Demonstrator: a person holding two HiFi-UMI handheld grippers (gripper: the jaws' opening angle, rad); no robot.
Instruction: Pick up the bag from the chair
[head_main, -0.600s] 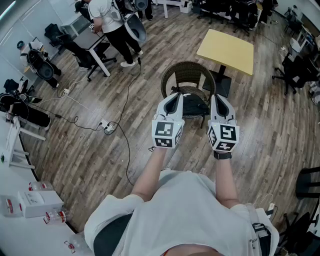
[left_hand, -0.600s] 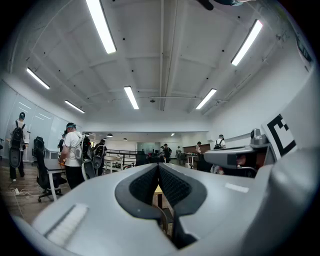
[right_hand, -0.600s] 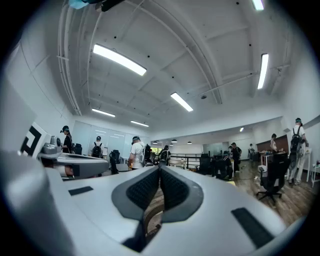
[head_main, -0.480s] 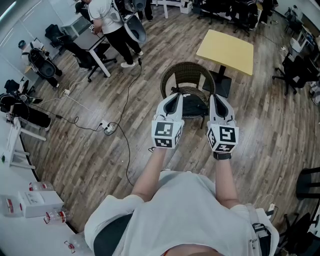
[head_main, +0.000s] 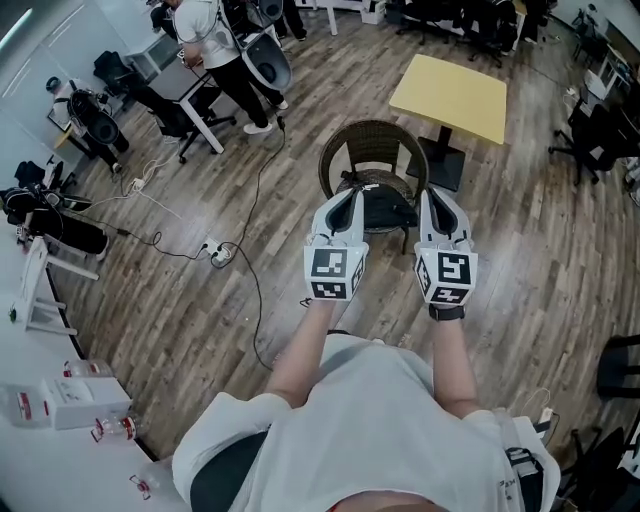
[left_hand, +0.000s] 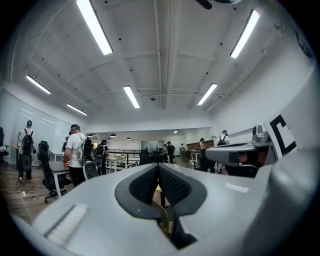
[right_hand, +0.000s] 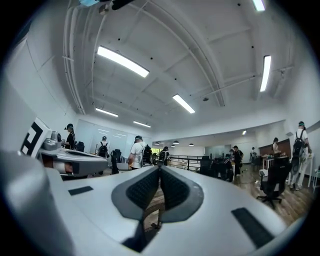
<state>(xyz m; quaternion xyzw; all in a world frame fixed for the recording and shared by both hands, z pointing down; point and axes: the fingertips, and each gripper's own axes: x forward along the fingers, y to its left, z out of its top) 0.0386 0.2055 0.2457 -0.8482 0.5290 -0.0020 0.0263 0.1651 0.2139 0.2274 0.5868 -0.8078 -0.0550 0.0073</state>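
Both pairs of jaws are pressed together with nothing between them. The left gripper (head_main: 349, 195) and right gripper (head_main: 434, 198) are held level and side by side. The black bag (head_main: 385, 208) lies on the wicker chair (head_main: 372, 137) ahead, so this is probably the approach.

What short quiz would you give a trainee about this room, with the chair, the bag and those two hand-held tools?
1. True or false: the black bag lies on the seat of the wicker chair.
2. What colour is the table beyond the chair? A red, B yellow, C black.
3. Fill the gap: the jaws of the left gripper and the right gripper are both ___, with nothing between them.
Key: 1 true; 2 B; 3 shut.
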